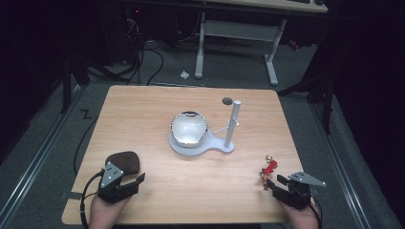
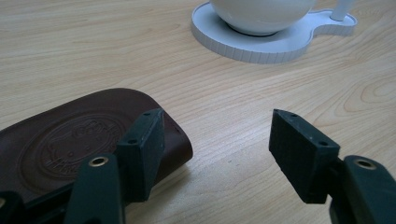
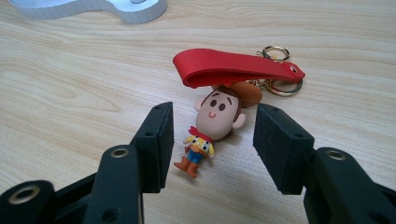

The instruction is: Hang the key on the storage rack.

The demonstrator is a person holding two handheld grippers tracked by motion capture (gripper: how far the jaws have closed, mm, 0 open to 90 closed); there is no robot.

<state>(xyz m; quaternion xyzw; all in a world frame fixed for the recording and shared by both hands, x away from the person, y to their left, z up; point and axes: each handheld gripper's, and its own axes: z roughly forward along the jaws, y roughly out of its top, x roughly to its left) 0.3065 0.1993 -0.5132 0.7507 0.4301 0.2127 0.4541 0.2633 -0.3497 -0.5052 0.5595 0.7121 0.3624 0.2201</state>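
A dark brown leather pouch (image 1: pixel 125 161) (image 2: pixel 70 140) with an embossed stamp lies flat at the table's front left. My left gripper (image 1: pixel 136 183) (image 2: pixel 217 121) rests just right of it, open, with bare wood between the jaws; its left jaw overlaps the pouch's edge in the left gripper view. At the front right lies a small cowboy-figure keychain (image 1: pixel 269 169) (image 3: pixel 217 114) with a red strap (image 3: pixel 229 67) and a gold ring (image 3: pixel 275 53). My right gripper (image 1: pixel 275 182) (image 3: pixel 213 112) stands open with the figure lying between its jaws, pads apart from it.
A white stand (image 1: pixel 200 145) (image 2: pixel 261 44) with an upright post (image 1: pixel 233 121) holds a shiny rounded bowl (image 1: pixel 189 128) at the middle of the wooden table (image 1: pixel 143 109). A dark hole (image 1: pixel 227 100) sits near the far edge. A desk frame and cables stand beyond.
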